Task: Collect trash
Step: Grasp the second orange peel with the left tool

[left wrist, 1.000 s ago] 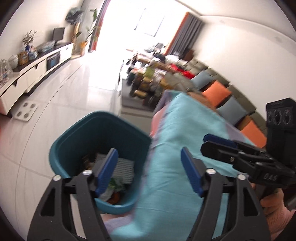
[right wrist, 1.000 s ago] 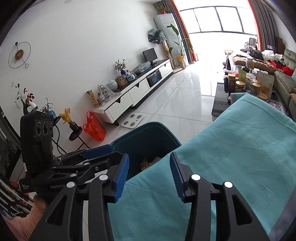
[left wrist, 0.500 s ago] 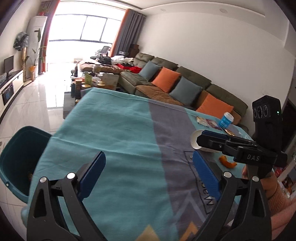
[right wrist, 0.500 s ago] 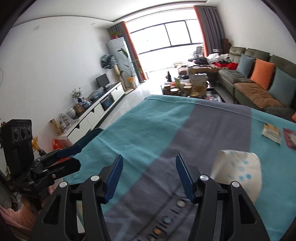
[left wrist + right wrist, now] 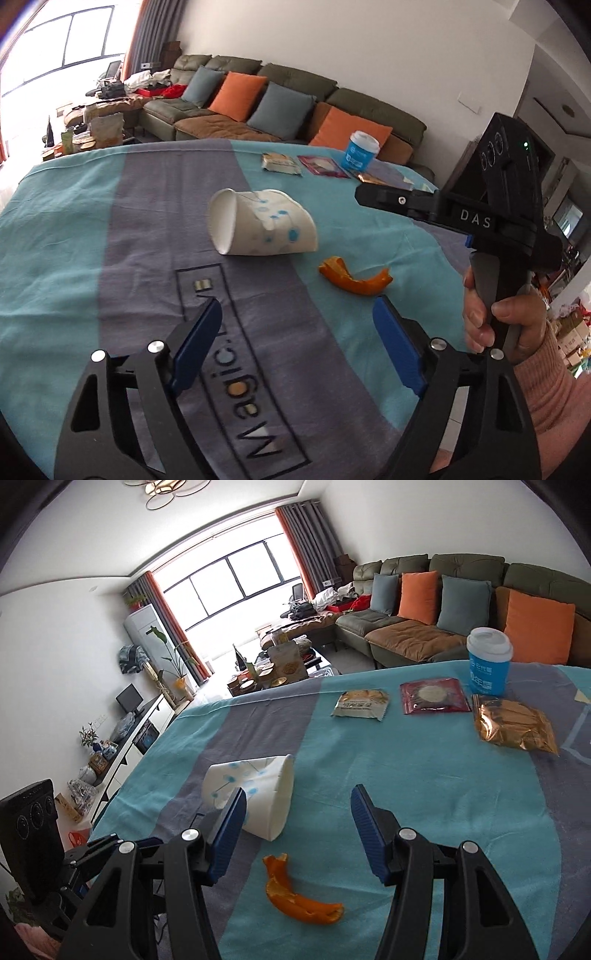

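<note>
A crushed white paper cup with blue dots [image 5: 260, 227] lies on its side on the teal and grey tablecloth [image 5: 66, 229]. It also shows in the right wrist view [image 5: 255, 794]. An orange peel [image 5: 352, 278] lies just right of it, and between the right gripper's fingers in the right wrist view [image 5: 301, 901]. My left gripper [image 5: 295, 345] is open and empty, short of the cup. My right gripper [image 5: 295, 829] is open and empty, hovering above the peel with the cup by its left finger. The right gripper shows side-on in the left wrist view [image 5: 424, 203].
Three snack wrappers lie at the far side: white [image 5: 360, 703], dark red [image 5: 434, 696], gold [image 5: 515, 725]. A blue lidded cup [image 5: 489, 661] stands behind them. A sofa with orange and grey cushions [image 5: 443, 613] lies beyond the table. A TV cabinet [image 5: 125, 734] lines the left wall.
Both grippers have swung from the teal bin at the table's left end across to the table's middle, and have opened wider. The cup and peel have come into view.
</note>
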A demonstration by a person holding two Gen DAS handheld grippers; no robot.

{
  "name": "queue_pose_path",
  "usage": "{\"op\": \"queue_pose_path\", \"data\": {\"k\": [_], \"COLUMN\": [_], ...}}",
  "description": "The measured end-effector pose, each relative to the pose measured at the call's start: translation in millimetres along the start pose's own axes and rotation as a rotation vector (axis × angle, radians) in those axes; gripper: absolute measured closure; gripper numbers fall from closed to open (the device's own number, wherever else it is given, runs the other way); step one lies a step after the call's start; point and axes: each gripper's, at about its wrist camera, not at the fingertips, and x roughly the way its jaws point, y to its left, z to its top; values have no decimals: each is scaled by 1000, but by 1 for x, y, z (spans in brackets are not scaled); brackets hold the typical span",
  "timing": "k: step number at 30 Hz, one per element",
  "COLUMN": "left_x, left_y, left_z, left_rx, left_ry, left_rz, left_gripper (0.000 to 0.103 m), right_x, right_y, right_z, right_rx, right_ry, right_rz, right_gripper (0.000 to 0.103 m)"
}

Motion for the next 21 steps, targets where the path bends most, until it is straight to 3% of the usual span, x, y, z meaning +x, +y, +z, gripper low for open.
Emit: {"op": "queue_pose_path", "data": {"k": [10,13,15,21], "left_x": [67,76,81,88], "left_y": [-27,-31,-33,-34], "left_z": [17,21,22,23], "left_rx": [-21,-36,-50,-77], "left_ry": [164,181,194,204], "left_rz": [-54,-73,-89,-122], "left_gripper": [49,51,61,75], "right_x": [-10,-11,-10,-9], "right_y": [-34,-38,-39,-45], "right_z": [-3,-4,-5,-7], "right_rx": [39,46,48,54], "right_ry": [-13,-11,-9,-3], "right_rz": [19,25,27,37], "right_gripper": [46,46,46,46]}}
